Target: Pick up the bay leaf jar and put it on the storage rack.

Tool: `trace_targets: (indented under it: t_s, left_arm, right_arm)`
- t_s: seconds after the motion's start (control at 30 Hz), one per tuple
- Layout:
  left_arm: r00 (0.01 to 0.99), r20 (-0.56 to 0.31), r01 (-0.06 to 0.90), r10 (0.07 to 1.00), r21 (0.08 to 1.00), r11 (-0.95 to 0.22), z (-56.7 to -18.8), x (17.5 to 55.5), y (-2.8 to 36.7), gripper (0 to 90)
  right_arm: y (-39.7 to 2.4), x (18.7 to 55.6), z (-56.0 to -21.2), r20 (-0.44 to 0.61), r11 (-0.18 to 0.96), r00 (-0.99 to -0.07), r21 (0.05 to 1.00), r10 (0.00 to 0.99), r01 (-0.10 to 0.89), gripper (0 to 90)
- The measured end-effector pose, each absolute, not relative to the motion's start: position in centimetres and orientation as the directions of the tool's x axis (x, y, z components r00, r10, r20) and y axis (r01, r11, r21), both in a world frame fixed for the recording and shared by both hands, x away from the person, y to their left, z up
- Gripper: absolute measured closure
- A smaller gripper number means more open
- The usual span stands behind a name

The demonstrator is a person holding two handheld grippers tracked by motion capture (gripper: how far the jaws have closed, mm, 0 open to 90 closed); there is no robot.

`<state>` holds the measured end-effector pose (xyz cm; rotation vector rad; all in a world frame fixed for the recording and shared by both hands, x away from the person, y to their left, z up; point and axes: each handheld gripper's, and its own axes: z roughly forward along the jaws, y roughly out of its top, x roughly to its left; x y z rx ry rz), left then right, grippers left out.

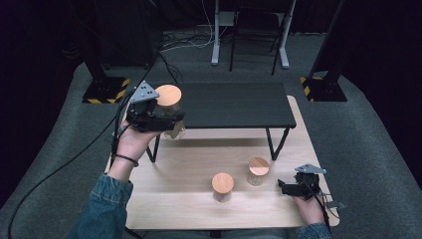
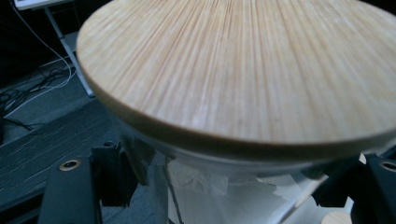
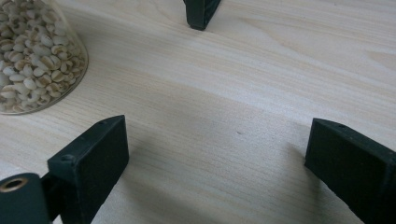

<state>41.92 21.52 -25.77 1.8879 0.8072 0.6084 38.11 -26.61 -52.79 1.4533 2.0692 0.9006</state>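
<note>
The left claw [image 1: 166,119] pinches a glass jar with a round wooden lid [image 1: 169,95], holding it in the air at the left end of the low black shelf [image 1: 234,104]. The right claw [image 3: 219,154] rests spread over the bare tabletop [image 1: 169,199], holding nothing. A jar of pale grains [image 3: 32,56] stands just beside it, another lidded jar [image 1: 222,186] nearby.

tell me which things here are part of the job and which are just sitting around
In the job:
left gripper, fingers shut on the held jar
held jar, wooden lid, lifted beside the black shelf
black shelf

Sitting around:
two jars on the table
right gripper, open, empty
</note>
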Motion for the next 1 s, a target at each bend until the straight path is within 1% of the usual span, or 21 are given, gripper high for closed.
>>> trace_targets:
  t_s: [0.37,0.77,1.0]
  left_arm:
    - [0.625,0.041,0.294,0.78,0.913,-0.284,-25.6,43.9,21.6,25.0]
    - [0.575,0.048,0.312,0.817,0.91,-0.273,-25.1,46.2,21.1,25.0]
    - [0.569,0.052,0.325,0.821,0.903,-0.282,-25.2,47.2,20.3,25.0]
  right_arm:
    - [-26.6,38.1,-52.8,0.004,0.231,-0.342,0.73,0.94,0.643,5.3]
    - [-26.6,38.1,-52.8,0.006,0.228,-0.34,0.731,0.94,0.644,5.3]
    - [-26.6,38.1,-52.8,0.006,0.228,-0.341,0.731,0.94,0.644,5.3]
